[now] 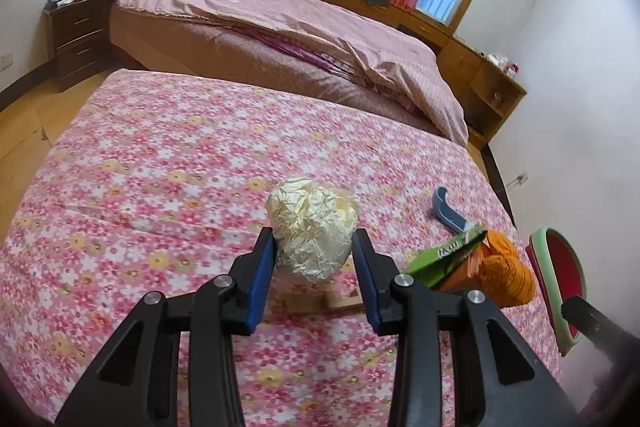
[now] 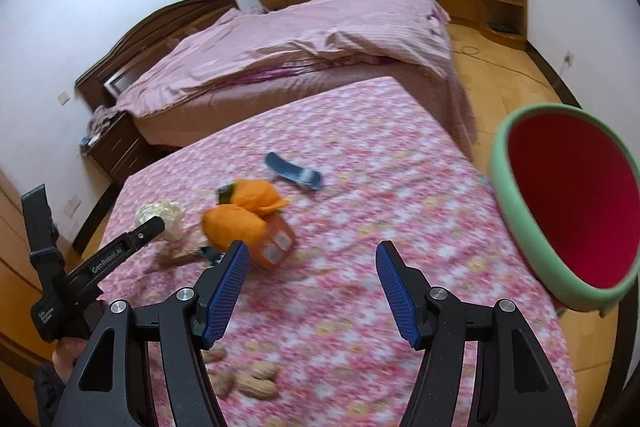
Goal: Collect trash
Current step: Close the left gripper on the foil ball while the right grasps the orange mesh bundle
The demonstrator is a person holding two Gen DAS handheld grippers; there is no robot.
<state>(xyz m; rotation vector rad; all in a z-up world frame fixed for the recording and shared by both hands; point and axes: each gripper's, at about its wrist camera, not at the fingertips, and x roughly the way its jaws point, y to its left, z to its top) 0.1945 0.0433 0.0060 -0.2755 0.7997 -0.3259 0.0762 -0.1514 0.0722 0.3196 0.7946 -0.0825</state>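
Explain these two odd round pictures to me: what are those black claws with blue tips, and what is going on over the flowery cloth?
No robot here: a person holds one two-finger gripper in each hand, and each carries a wide-angle camera looking along its fingers. One picture comes from the left gripper, the other from the right gripper.

The left gripper's blue pads sit on either side of a crumpled paper ball; whether they press it yet I cannot tell. The right gripper is open and holds nothing.

On the flowered cloth lie orange fabric bundles, an orange carton, a blue curved object and some peanuts. At the right stands a green-rimmed red bin, likely where the trash goes.
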